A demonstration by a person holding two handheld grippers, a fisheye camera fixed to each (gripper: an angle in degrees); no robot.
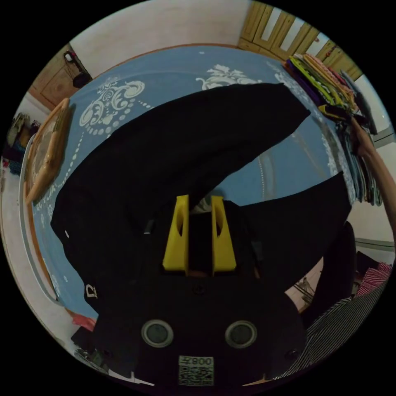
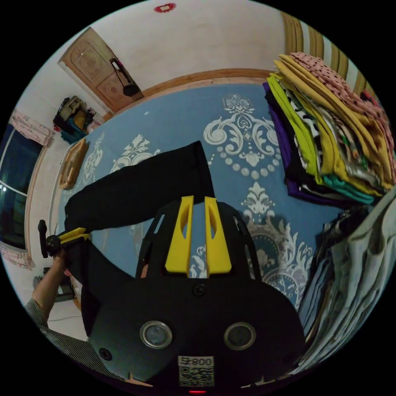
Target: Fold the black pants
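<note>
The black pants (image 1: 198,140) lie spread on the blue patterned bed cover (image 1: 165,70), one leg reaching up and right, the other (image 1: 297,222) off to the right. My left gripper (image 1: 200,206) is shut on the black cloth near where the legs meet. In the right gripper view, one pants leg (image 2: 140,185) stretches across the cover (image 2: 173,115), and the left gripper (image 2: 70,236) holds the pants at the left edge. My right gripper (image 2: 199,202) hovers over bare cover beyond the leg's end, jaws nearly together with nothing between them.
A tall stack of folded clothes (image 2: 330,136) (image 1: 326,82) stands on the bed beside the right gripper, with more cloth piled below it (image 2: 350,268). A wooden frame (image 1: 45,152) lies at the bed's far side. A person's arm (image 1: 375,165) reaches towards the stack.
</note>
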